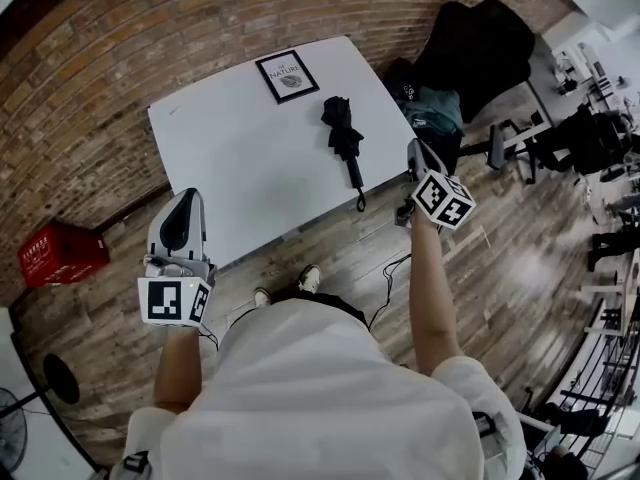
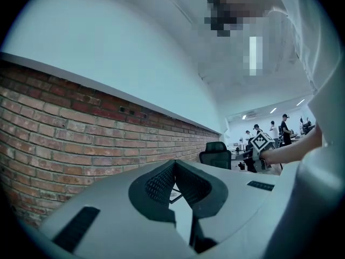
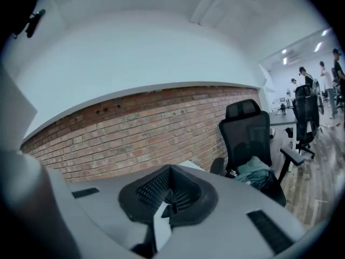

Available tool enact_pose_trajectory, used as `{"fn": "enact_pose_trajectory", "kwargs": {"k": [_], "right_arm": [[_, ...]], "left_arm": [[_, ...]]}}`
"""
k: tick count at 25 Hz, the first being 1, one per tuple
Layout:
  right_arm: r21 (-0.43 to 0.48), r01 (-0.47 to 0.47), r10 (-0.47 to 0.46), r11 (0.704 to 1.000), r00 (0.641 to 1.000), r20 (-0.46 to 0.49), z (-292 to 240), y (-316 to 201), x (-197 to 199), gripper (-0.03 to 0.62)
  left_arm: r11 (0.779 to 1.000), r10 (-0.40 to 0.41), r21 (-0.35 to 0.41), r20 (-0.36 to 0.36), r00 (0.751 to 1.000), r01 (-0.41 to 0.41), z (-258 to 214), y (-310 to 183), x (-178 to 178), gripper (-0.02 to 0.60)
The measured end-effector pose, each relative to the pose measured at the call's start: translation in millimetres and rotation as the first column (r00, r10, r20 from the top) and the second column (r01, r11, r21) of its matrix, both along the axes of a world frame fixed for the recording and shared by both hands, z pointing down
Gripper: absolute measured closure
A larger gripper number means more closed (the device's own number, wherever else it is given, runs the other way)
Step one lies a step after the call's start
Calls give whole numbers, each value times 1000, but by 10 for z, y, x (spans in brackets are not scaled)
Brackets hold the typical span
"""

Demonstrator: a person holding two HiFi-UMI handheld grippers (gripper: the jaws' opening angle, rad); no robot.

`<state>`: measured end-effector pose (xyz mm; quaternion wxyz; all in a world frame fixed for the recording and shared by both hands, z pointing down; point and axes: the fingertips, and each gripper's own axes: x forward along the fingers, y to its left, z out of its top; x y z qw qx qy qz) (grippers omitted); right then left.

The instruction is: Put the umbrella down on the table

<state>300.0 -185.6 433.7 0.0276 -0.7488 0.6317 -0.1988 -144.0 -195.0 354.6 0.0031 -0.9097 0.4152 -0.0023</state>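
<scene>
Finding: the folded black fabric umbrella (image 1: 345,143) lies flat on the white rectangular table (image 1: 230,168), its hooked handle toward the near edge and nothing touching it. My right gripper (image 1: 413,153) hangs beside the table's right edge, jaws pressed together on nothing. My left gripper (image 1: 186,198), at the near-left edge, is likewise closed and empty. I judge the placing step done. The next move calls only for holding both grippers clear.

Head camera steeply above table (image 1: 250,158)
</scene>
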Motion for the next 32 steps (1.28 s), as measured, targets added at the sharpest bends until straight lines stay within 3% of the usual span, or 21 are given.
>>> {"fn": "enact_pose_trajectory", "kwargs": {"k": [7, 13, 19, 24, 30, 32], "right_arm": [[162, 71, -54, 984, 993, -105, -907, 163, -290, 574], [214, 126, -77, 969, 971, -227, -1427, 387, -372, 574], [281, 144, -64, 949, 959, -275, -1741, 690, -389, 574], [262, 138, -26, 955, 920, -392, -1851, 936, -397, 574], [269, 121, 0, 955, 911, -412, -1900, 1089, -376, 574], [284, 110, 8, 952, 924, -383, -1902, 1167, -366, 574]], "left_arm": [[1000, 17, 24, -4, 1000, -17, -88, -95, 79, 558], [998, 6, 55, -14, 1000, -5, -227, -199, 93, 558], [998, -15, 65, -14, 1000, 15, -273, -237, 83, 558], [997, -41, 64, -11, 999, 42, -271, -285, 32, 558], [994, -70, 80, 3, 998, 69, -339, -309, -5, 558], [993, -83, 80, 3, 997, 82, -346, -303, -30, 558]]}}
